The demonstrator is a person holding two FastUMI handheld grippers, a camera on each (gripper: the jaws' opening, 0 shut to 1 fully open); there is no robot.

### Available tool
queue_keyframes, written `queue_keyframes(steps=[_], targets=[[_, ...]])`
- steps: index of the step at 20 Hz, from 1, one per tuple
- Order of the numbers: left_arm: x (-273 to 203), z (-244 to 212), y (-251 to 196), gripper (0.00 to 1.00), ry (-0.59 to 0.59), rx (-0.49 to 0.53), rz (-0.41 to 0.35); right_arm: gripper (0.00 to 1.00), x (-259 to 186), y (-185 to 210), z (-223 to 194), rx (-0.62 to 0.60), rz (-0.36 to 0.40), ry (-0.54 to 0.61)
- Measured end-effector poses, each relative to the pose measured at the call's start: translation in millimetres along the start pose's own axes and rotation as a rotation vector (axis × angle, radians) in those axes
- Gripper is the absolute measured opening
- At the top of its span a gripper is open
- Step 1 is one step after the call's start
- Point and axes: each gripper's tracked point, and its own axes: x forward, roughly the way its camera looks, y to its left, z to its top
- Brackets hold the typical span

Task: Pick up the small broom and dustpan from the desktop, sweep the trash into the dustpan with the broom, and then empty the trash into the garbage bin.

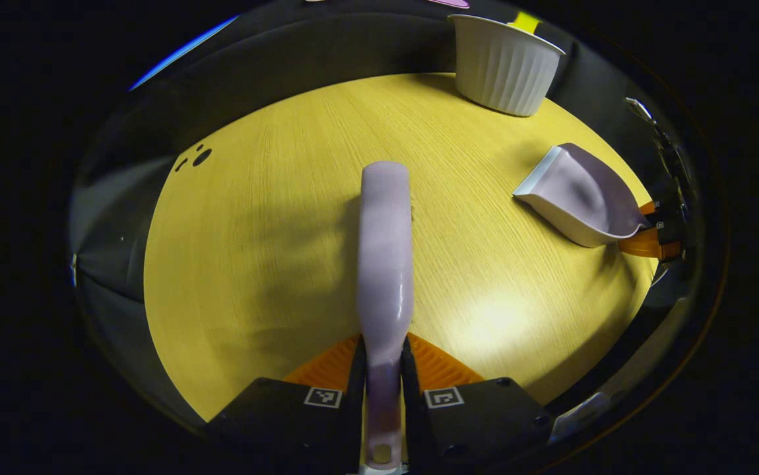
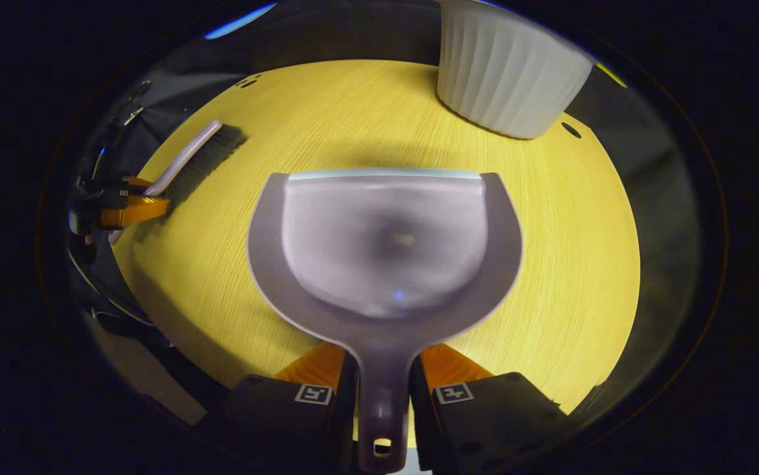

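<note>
Broom (image 1: pixel 386 251) handle clamped in left hand-held gripper (image 1: pixel 383 369), bristles hidden; dustpan (image 2: pixel 386 244) in right (image 2: pixel 383 389).

Yellow wood-grain desktop (image 1: pixel 274 251), perhaps lamplit.

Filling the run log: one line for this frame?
left gripper: shut on broom | right gripper: shut on dustpan | bin: upright on desktop
</note>
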Motion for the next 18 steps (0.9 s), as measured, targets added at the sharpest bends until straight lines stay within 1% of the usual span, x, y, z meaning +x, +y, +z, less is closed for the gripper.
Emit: queue_keyframes(steps=[1,2,3,4,5,6,7,8,9,11,13,15,18], targets=[[0,-1,1,0.29,0.005,0.003,0.002,0.38,0,2,-2,0.0,0.005,0.004],[-1,-1,0,0.27,0.01,0.005,0.001,0.43,-3,3,-2,0.004,0.009,0.006],[-3,-3,1,0.33,0.012,0.01,0.004,0.45,-6,4,-2,0.008,0.014,0.003],[-5,-4,3,0.3,0.011,0.014,0.01,0.46,-12,4,-2,0.015,0.019,-0.004],[-9,-5,4,0.35,0.009,0.018,0.017,0.46,-19,4,-3,0.024,0.027,-0.012],[-15,-7,6,0.35,0.001,0.022,0.029,0.45,-29,4,-1,0.037,0.034,-0.027],[-26,-9,7,0.33,-0.012,0.027,0.037,0.45,-41,4,1,0.045,0.039,-0.046],[-36,-9,7,0.39,-0.031,0.03,0.043,0.45,-54,4,5,0.051,0.04,-0.072],[-46,-6,8,0.4,-0.058,0.03,0.05,0.45,-69,3,11,0.053,0.04,-0.109],[-69,7,10,0.4,-0.133,0.022,0.062,0.46,-101,5,31,0.057,0.037,-0.212],[-101,34,8,0.4,-0.253,-0.003,0.064,0.45,-136,8,57,0.037,0.017,-0.332],[-137,68,8,0.39,-0.403,-0.031,0.066,0.45,-175,15,89,-0.003,-0.001,-0.47],[-199,124,3,0.4,-0.646,-0.051,0.058,0.45,-227,25,128,-0.045,-0.04,-0.633]])
